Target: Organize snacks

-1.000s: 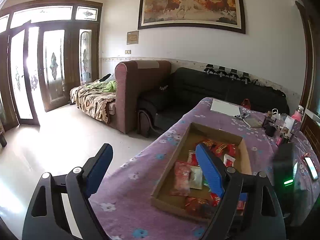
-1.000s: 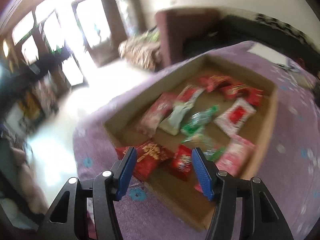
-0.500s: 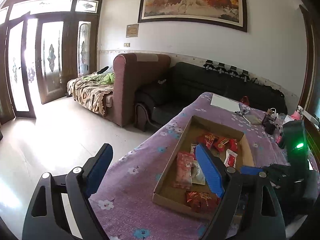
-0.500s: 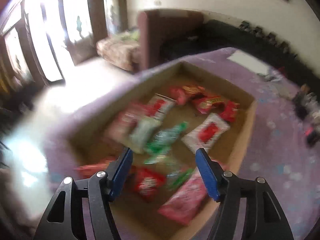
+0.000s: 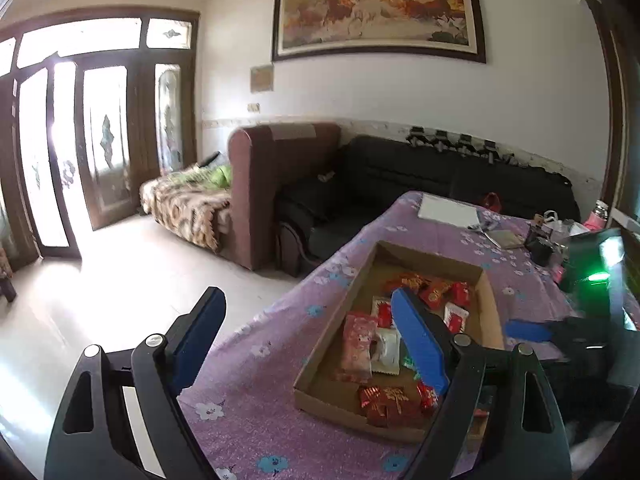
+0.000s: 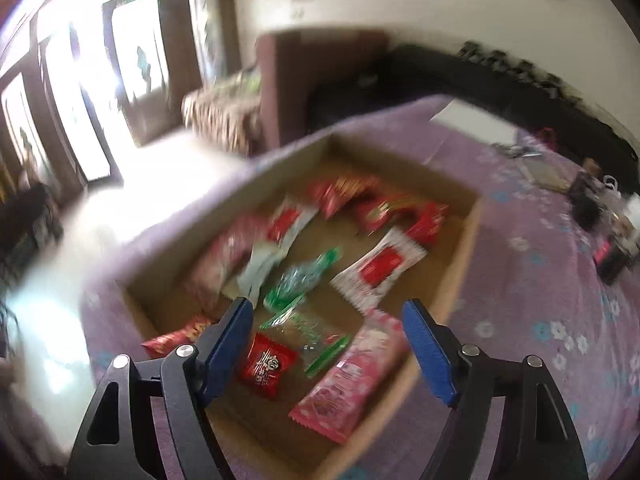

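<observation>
On the purple flowered worktop (image 5: 256,392) sits a shallow cardboard tray (image 5: 490,312) of snack packets. Left view alone shows the horse painting (image 5: 378,10), black sofa (image 5: 440,184) and the right claw's blue pad at its right edge. Right view, blurred, looks down into the tray (image 6: 460,256): red packet (image 6: 266,364), pink packet (image 6: 348,376), green wrappers (image 6: 298,280), white-and-red sachet (image 6: 378,270). Left claw (image 5: 308,332) wide apart, empty, off the tray's near left side. Right claw (image 6: 328,340) opening above the packets, gripping nothing.
</observation>
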Motion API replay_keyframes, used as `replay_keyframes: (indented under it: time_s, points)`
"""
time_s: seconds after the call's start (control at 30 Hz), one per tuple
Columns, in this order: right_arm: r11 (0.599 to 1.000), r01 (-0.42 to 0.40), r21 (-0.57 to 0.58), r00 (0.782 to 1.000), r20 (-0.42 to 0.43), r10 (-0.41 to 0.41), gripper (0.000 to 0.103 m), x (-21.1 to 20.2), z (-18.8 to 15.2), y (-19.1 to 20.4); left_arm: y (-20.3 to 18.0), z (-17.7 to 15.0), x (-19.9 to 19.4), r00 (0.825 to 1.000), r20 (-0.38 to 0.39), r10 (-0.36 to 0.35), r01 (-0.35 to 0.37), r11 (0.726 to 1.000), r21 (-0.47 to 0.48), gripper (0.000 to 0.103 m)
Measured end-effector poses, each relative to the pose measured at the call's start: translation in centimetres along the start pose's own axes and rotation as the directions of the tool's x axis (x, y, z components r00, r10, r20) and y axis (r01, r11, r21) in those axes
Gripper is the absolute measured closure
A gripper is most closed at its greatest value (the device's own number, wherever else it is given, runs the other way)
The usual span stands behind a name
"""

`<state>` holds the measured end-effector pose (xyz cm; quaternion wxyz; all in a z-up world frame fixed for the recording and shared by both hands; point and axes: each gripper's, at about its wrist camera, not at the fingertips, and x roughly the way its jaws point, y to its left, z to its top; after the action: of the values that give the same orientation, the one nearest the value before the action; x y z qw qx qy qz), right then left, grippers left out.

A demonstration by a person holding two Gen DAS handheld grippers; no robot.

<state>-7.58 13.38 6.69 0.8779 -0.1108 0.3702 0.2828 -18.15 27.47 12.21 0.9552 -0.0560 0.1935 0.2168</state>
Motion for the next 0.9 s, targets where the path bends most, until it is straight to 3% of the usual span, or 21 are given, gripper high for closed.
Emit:
replay_keyframes:
  time_s: [0.07,0.1,0.13,0.23,0.43,0.7,0.9]
  points:
    - [1.0,0.011,0.024,0.997,0.073,-0.012,0.024,-2.4,-0.7,-0.6,-0.7,0.0,-1.4,0.996,0.075,0.041,-0.041,0.999,0.008,0.017]
    - [0.999,0.013,0.029,0.995,0.095,-0.016,0.024,-3.2,-1.3,-0.5,-1.0,0.0,-2.1,0.993,0.104,0.05,-0.052,0.999,0.009,0.013]
    - [0.999,0.014,0.044,0.992,0.126,-0.019,0.024,-4.2,-2.0,-0.8,-1.4,-0.1,-2.8,0.989,0.136,0.06,-0.062,0.998,0.011,0.0]
    - [0.995,0.002,0.096,0.987,0.158,-0.017,0.024,-5.7,-3.7,-1.3,-2.2,-0.6,-3.9,0.983,0.176,0.057,-0.06,0.998,0.013,0.0]
    - [0.987,-0.015,0.163,0.993,0.118,-0.005,0.024,-5.2,-7.1,-3.0,-4.6,-1.6,-3.3,0.992,0.104,0.076,-0.088,0.99,0.11,0.0]
    - [0.99,0.007,0.143,0.994,0.111,-0.023,0.024,-5.8,-9.3,-2.6,-5.7,-2.2,-2.0,0.998,-0.052,0.022,-0.017,0.995,0.102,0.0]
    - [0.994,0.011,0.111,0.994,0.108,-0.024,0.024,-5.8,-9.8,-1.6,-5.8,-3.0,-1.3,0.994,-0.106,0.023,-0.013,0.995,0.098,0.0]
